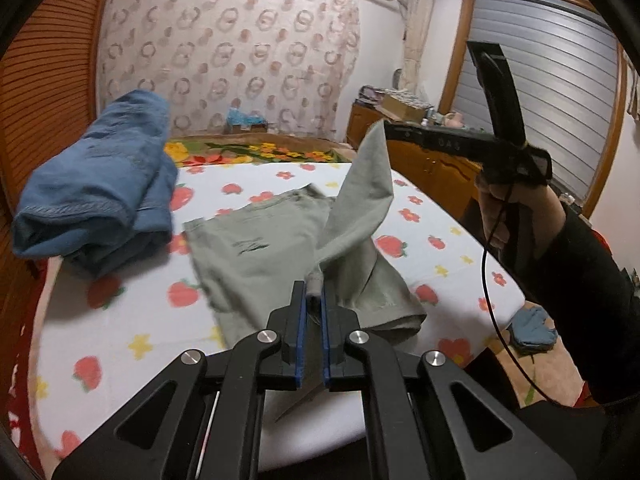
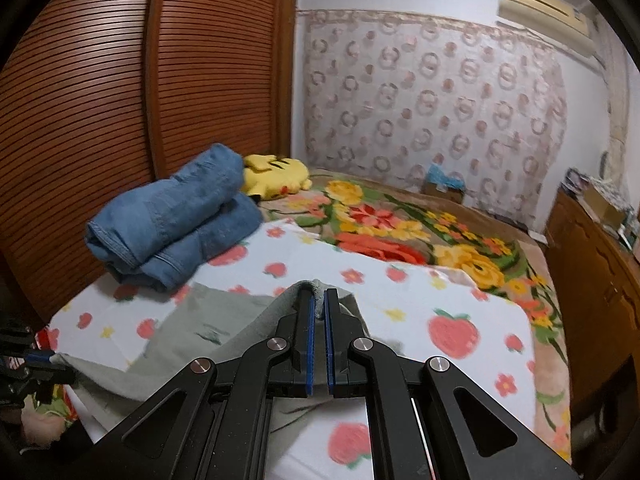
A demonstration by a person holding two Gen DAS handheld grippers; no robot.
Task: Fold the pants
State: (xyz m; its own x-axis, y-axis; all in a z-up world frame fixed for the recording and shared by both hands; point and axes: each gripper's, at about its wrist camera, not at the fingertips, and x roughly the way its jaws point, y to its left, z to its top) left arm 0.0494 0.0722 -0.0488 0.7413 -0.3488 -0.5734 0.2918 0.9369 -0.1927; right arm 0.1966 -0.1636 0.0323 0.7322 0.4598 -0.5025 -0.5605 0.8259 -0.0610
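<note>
Grey-green pants (image 1: 256, 248) on the bed (image 1: 120, 320), partly flat on the strawberry sheet, partly lifted. Long axis running away from the left hand-held gripper (image 1: 313, 292) toward the far side of the bed, flat part ahead and slightly left, hem end lying near and to the right. Left hand-held gripper nearly closed, blue pads pinching a bunched edge of the cloth low over the near side. Right hand-held gripper (image 2: 319, 300) likewise clamped tight on a fold of the same fabric, held higher and off to the right, so a peaked flap rises between the two. In the left view, right hand-held gripper (image 1: 390, 130) at the tip of that peak, above the bed's right half.

Both pinched corners probably one leg end, ready to travel forward over the flat part; judging by the layout, next move along the long axis, away from the person. Left hand nearer the flat cloth, right further out.

Open sheet beyond and right of the pants. Folded blue jeans (image 1: 96, 192) close on the left, just beside the flat edge, hence little room that way. Bed's right edge (image 1: 500, 264) near the right hand; wooden cabinet (image 1: 432, 168) beyond it. Yellow plush (image 2: 276, 174) well behind the jeans.
</note>
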